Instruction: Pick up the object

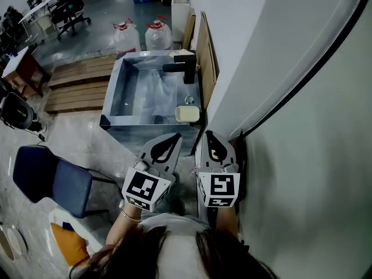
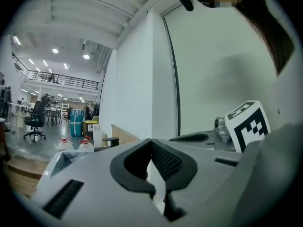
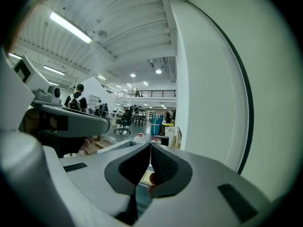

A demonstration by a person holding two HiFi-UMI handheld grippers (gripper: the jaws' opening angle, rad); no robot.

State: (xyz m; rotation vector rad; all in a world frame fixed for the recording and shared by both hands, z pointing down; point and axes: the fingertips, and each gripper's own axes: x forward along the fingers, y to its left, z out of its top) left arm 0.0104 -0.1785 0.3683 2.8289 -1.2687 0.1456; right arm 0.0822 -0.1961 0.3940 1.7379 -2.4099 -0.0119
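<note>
A cream-coloured block (image 1: 187, 114), like a sponge, lies on the near right corner of a steel sink (image 1: 123, 80). Both grippers are held close to my body, short of the sink. The left gripper (image 1: 174, 138) points at the sink's front edge, jaws together and empty. The right gripper (image 1: 208, 134) sits beside it by the wall, also shut with nothing in it. In the left gripper view the left gripper's (image 2: 151, 140) pads meet, and in the right gripper view the right gripper's (image 3: 150, 145) do too.
A black faucet (image 1: 183, 68) stands at the sink's back right. Two water jugs (image 1: 127, 36) stand behind the sink. A white wall (image 1: 290, 97) runs along the right, with a wooden board (image 1: 204, 51) leaning on it. A blue chair (image 1: 49, 179) is at the left, wooden pallets (image 1: 78, 86) beyond.
</note>
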